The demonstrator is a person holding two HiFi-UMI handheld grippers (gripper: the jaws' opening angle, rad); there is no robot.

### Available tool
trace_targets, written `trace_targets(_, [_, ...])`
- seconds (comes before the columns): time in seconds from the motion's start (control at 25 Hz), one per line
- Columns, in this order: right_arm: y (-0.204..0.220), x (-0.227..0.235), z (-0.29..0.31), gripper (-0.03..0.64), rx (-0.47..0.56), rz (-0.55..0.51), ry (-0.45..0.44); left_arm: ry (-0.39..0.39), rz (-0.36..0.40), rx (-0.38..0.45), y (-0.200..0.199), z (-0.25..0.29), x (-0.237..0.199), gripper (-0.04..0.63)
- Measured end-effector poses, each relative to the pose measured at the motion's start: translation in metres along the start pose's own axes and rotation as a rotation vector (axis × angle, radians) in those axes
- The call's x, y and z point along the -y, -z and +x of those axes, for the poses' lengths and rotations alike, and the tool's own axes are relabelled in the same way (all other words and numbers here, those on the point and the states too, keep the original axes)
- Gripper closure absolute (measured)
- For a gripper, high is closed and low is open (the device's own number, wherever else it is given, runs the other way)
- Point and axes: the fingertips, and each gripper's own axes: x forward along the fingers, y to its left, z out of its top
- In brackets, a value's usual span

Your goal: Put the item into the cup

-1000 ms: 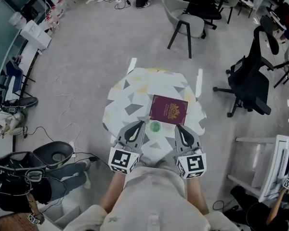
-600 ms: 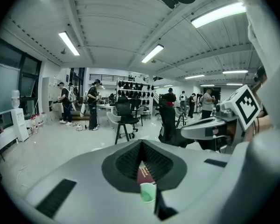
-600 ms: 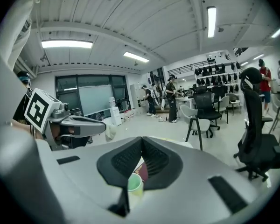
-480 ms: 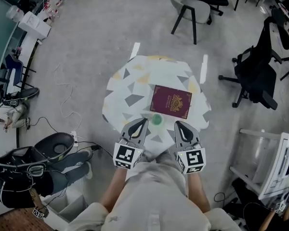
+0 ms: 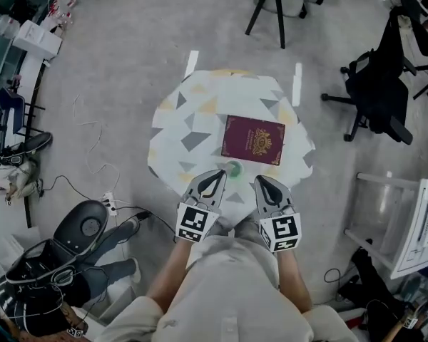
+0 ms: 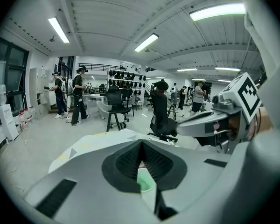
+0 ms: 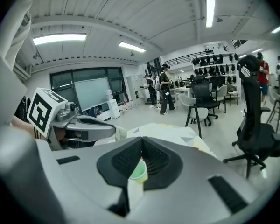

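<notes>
You held both grippers low over the near edge of the table [image 5: 192, 120], and neither carried anything. The left gripper [image 5: 218, 174] had its jaws closed tip to tip, and the right gripper [image 5: 260, 181] likewise. In each gripper view only the small green cup [image 5: 232, 168] showed through the gap behind the tips. The cup stood upright between the two gripper noses, just beside the near edge of the maroon booklet [image 5: 253, 140], which lay flat and closed.

That booklet looked like the item. It was probably light and thin with a stiff, smooth cover, so awkward to lift off a flat surface. Pinching a free edge or corner seemed your best hold. It looked far wider than the cup, and the cup itself seemed light enough to tip.
</notes>
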Motion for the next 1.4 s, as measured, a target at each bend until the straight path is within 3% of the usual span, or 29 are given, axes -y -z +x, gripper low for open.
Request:
trace_targets(0.8, [0.058,-0.002,0.014,0.611,-0.115,0.103,0.153,0.228,0.044,-0.166,0.069,0.039,0.004,0.584])
trace_targets(1.4, [0.082,0.006,0.018,0.611,-0.142,0.16,0.195,0.285,0.073,-0.272,0.107,0.06,0.014,0.584])
